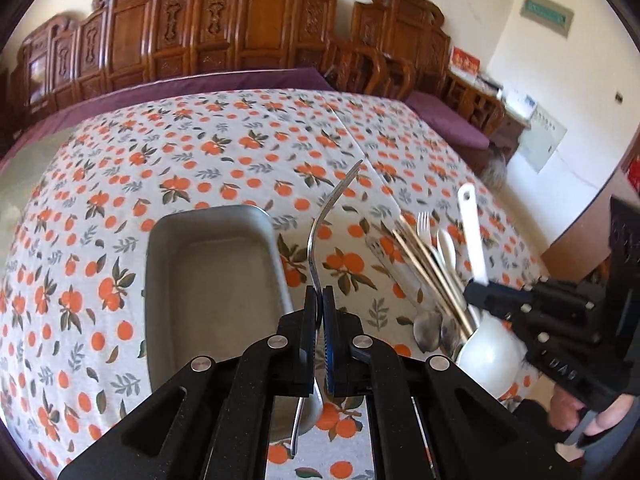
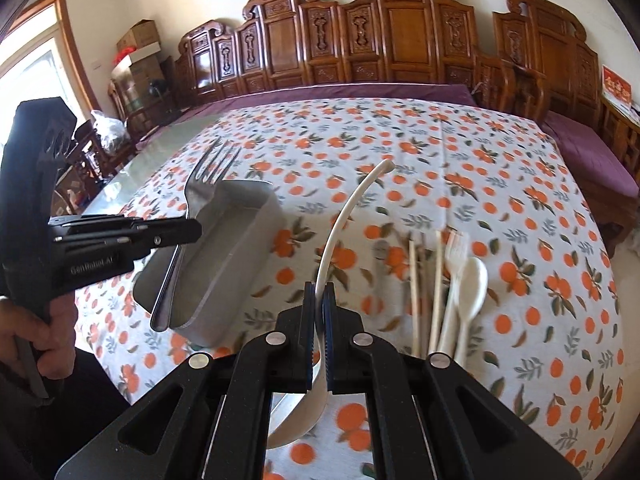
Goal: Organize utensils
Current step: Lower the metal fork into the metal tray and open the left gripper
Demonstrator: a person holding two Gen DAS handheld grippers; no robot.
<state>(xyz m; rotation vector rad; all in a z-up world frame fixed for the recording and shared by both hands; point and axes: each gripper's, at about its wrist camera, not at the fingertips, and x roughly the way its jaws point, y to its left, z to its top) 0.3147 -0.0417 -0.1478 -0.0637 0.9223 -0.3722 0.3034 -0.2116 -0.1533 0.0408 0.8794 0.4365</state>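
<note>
Nearby, a metal tray (image 1: 208, 280) flanks loose chopsticks (image 1: 432, 276).

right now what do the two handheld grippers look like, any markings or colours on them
Both the left gripper and right gripper are matte black linkage frames with round silver pivot pins and two flat fingers faced with ribbed blue pads. White lettering runs along each body; on the left it reads GenRobot.AI. A dark sleeve shows behind the left one.
</note>
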